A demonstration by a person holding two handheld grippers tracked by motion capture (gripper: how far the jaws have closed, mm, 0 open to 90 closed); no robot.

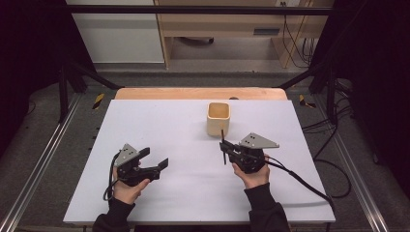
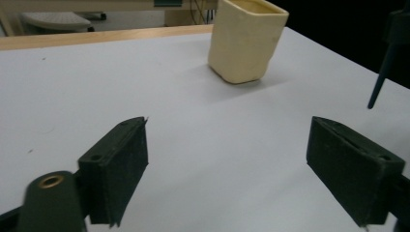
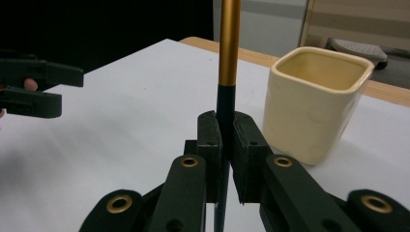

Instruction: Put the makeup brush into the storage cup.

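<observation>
A cream square cup (image 1: 218,118) stands upright behind the middle of the white table sheet (image 1: 159,121). My right gripper (image 1: 226,147) is just in front of the cup, shut on a thin pen (image 1: 223,145) held upright. In the right gripper view the jaws of the right gripper (image 3: 227,121) clamp the pen's dark lower part, and its gold upper part (image 3: 228,43) rises out of frame beside the cup (image 3: 314,101). My left gripper (image 1: 155,158) hovers at the front left, open and empty. In its own view the left gripper (image 2: 227,169) faces the cup (image 2: 246,38), with the pen (image 2: 382,77) at the right.
A wooden table edge (image 1: 200,93) runs behind the sheet. Black frame rails (image 1: 72,72) stand on both sides. Cables (image 1: 333,164) trail on the floor at the right. Bare sheet lies between the two grippers and to the left of the cup.
</observation>
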